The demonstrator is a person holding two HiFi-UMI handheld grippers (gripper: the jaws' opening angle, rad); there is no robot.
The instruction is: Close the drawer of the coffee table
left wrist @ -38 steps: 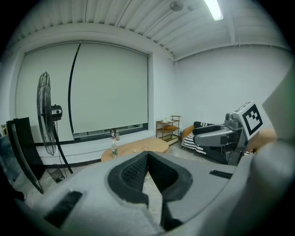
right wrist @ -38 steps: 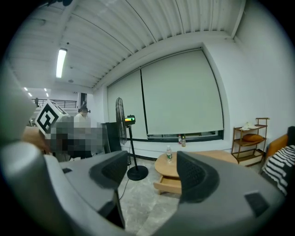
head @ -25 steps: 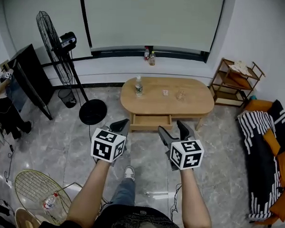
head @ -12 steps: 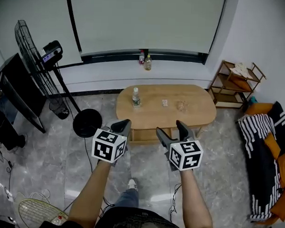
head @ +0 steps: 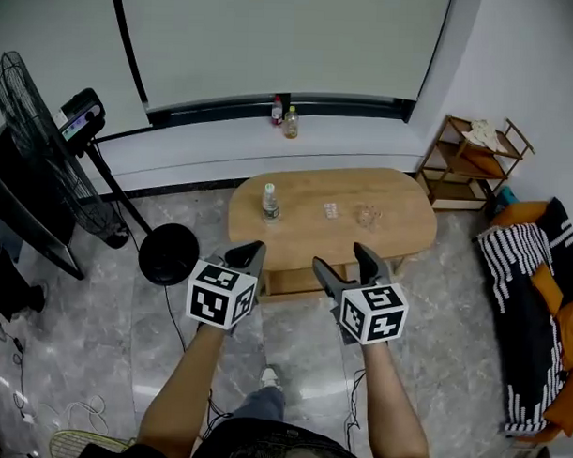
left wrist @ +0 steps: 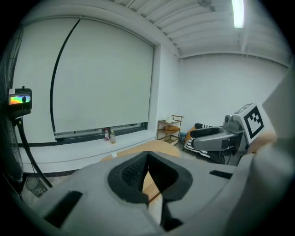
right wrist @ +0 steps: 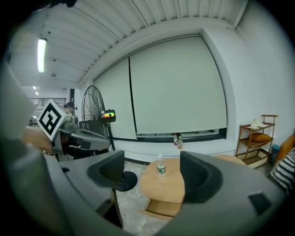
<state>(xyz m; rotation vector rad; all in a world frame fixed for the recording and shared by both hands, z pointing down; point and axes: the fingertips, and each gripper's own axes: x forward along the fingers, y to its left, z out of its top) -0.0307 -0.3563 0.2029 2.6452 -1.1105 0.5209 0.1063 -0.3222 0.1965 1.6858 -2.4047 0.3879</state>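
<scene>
View from above of a person's two forearms reaching out over a grey marble floor (head: pixel 105 311), each hand holding a gripper topped by a cube with black-and-white square markers. Ahead stands an oval wooden counter (head: pixel 400 213), a low coffee table, carrying a small water bottle (head: pixel 269 202) near its left end. The drawer (head: pixel 289 282) hangs open from the near side of the counter, pulled out towards the person, and it shows between the two grippers. The left gripper (head: pixel 247 256) is held near the drawer's left end; its dark fingers (left wrist: pixel 129 177) are pressed together at the tips with nothing between them. The right gripper (head: pixel 346 266) is held near the drawer's right end; its fingers (right wrist: pixel 198 177) stand wide apart and have just been opening, and they grip nothing, the counter and open drawer showing beyond the gap. Neither gripper touches the drawer. A standing fan (head: pixel 36 158) is on the left, a wooden shelf (head: pixel 467 155) and a sofa (head: pixel 537 307) with a striped blanket on the right
</scene>
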